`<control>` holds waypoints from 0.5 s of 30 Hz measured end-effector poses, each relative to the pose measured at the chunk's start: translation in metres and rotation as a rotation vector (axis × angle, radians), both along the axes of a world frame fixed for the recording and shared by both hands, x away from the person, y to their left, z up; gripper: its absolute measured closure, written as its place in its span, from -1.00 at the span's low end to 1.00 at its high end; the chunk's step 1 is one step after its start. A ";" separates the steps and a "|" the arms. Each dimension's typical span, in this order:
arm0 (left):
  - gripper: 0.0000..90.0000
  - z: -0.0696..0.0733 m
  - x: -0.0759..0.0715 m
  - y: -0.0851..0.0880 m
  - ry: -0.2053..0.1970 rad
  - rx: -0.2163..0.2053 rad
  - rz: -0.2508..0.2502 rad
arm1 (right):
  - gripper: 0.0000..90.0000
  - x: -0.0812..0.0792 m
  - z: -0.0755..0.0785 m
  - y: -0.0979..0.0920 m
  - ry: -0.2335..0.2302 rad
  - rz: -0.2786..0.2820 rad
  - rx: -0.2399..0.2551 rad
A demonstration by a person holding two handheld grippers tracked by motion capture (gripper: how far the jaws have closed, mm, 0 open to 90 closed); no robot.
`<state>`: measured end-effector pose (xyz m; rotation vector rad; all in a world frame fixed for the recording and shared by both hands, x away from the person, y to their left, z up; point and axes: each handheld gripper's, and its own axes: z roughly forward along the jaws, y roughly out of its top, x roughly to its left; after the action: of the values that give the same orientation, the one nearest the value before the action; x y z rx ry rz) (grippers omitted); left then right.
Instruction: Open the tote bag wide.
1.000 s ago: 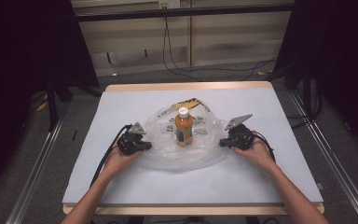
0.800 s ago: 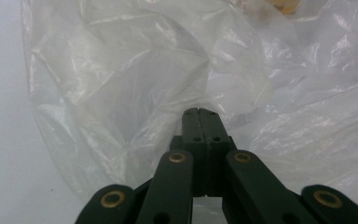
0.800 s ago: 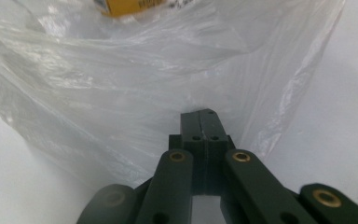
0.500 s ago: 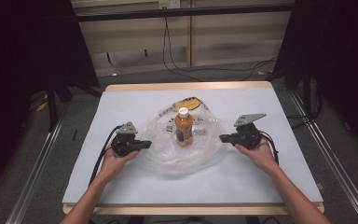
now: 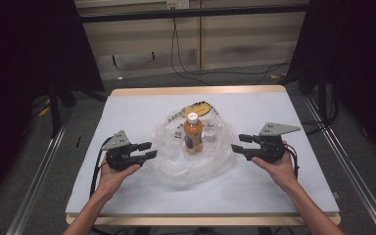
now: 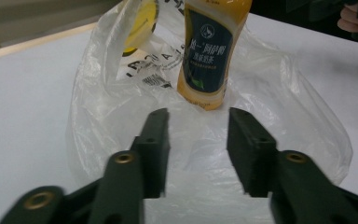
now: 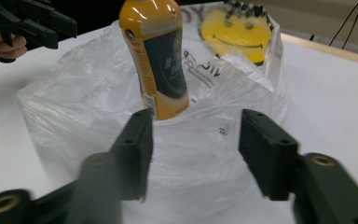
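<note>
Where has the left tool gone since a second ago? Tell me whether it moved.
Yes. The left tool has pulled back leftward from the plastic bag, its jaws having just been opening with nothing between them.

White table (image 5: pixel 127 196), clear plastic bag (image 5: pixel 176 164) on it

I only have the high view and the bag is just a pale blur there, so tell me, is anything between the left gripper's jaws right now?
Observer: No. The left gripper has open jaws with nothing between them; the clear plastic bag lies just ahead.
Operator: What about the right one?
Observer: The right gripper is open too, short of the bag's near wall.
Operator: What's printed on the bag?
Observer: A yellow smiley face, behind the orange bottle.
</note>
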<state>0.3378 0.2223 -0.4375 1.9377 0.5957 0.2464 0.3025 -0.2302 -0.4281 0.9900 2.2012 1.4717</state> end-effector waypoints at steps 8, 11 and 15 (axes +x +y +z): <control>-0.74 0.006 -0.014 -0.001 -0.014 0.006 0.077 | -0.85 -0.025 0.004 -0.005 -0.036 -0.096 0.005; -0.83 0.005 -0.021 0.004 -0.009 -0.002 0.091 | -0.89 -0.035 0.003 -0.013 -0.029 -0.111 0.010; -0.92 0.004 -0.035 0.017 0.013 -0.034 0.127 | -0.89 -0.045 0.000 -0.024 -0.019 -0.143 0.016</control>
<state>0.3027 0.2395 -0.4338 1.8726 0.7285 0.3022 0.2575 -0.2545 -0.4281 1.1092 2.0618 1.4302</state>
